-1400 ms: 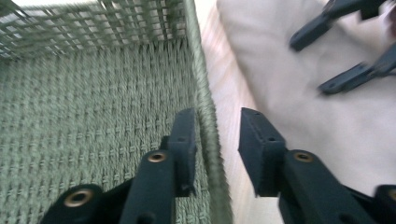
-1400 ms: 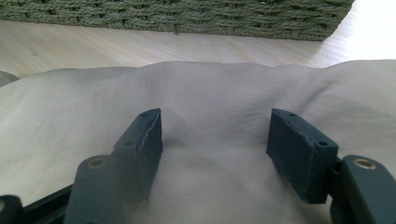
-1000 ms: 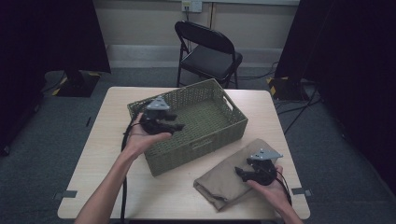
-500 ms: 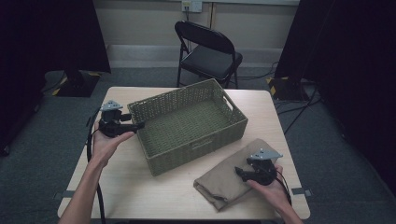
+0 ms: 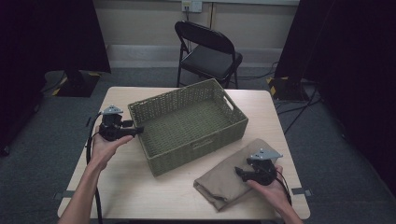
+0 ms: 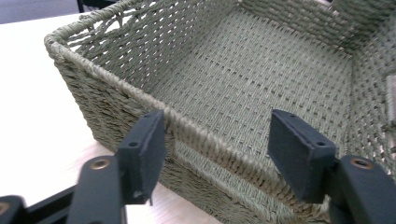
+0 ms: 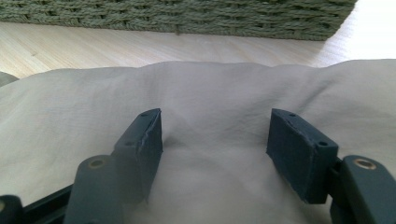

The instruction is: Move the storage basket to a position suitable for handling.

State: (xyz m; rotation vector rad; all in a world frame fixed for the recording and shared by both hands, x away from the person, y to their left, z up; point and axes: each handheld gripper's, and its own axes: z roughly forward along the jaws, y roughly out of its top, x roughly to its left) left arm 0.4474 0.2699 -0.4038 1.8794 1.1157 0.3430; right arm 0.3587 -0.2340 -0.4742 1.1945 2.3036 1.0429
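Looks down and forward from above the person's side in the high view, far enough back to take in the whole table [image 5: 126,196], the chair behind it and the floor around. Rides low and very close in the left gripper view, aimed across the near rim into the woven basket [image 6: 243,79]. Sits just above the tan cloth [image 7: 205,93] in the right gripper view, facing level toward the basket's side wall. Shares basket [image 5: 187,126], cloth [image 5: 219,179] and tabletop between high view and gripper views.
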